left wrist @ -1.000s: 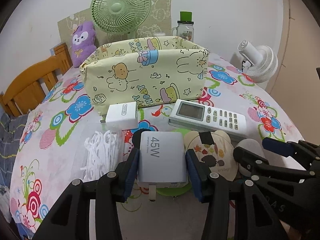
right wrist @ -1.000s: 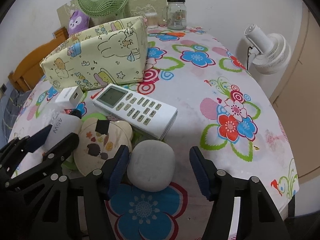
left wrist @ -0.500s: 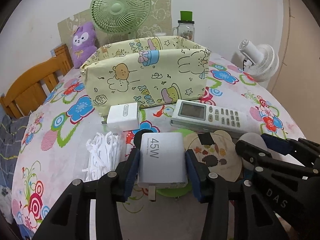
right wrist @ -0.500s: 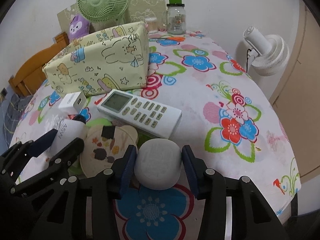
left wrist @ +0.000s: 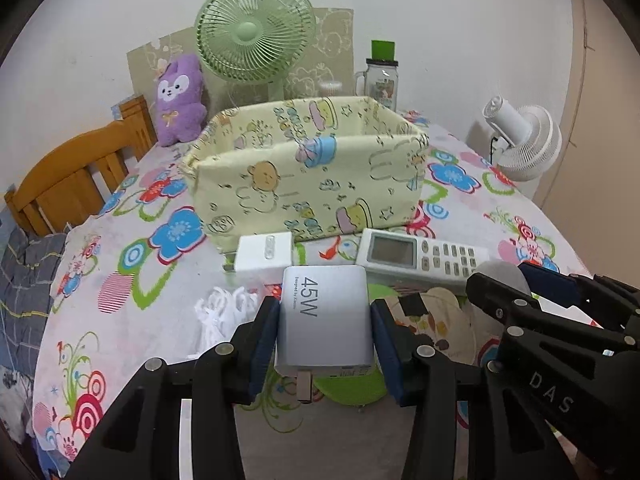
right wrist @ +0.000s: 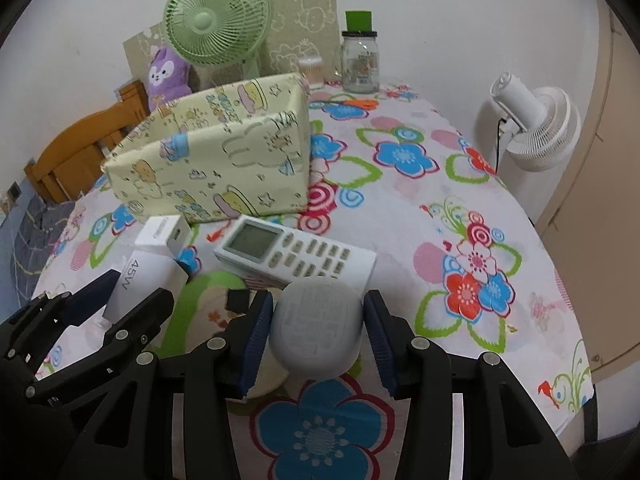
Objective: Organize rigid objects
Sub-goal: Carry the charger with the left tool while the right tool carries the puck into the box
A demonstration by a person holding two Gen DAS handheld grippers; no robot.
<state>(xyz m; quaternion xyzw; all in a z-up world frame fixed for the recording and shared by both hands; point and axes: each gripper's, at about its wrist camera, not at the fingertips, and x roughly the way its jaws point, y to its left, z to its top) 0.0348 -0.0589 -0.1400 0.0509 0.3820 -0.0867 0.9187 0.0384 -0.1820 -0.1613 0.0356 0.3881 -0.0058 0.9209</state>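
Grey 45W charger [left wrist: 324, 320] sitting clamped at 6 o'clock, rounded grey case [right wrist: 316, 326] likewise, white remote [right wrist: 296, 256] lying flat at 12 of it

Below the left gripper [left wrist: 325, 342], the charger [left wrist: 324, 322] hides the table under it, and its plug prongs sit partly in shadow. Ahead of both grippers, the fabric basket [left wrist: 308, 176] shows only its outer walls and rim; its floor is out of sight. To the right gripper's [right wrist: 316, 330] left, the round patterned pouch [right wrist: 218, 304] is mostly covered by the fingers. The remote's [right wrist: 296, 258] near edge disappears behind the grey oval case [right wrist: 316, 326]. Labels on the jar [right wrist: 360, 62] far ahead are too small to read.
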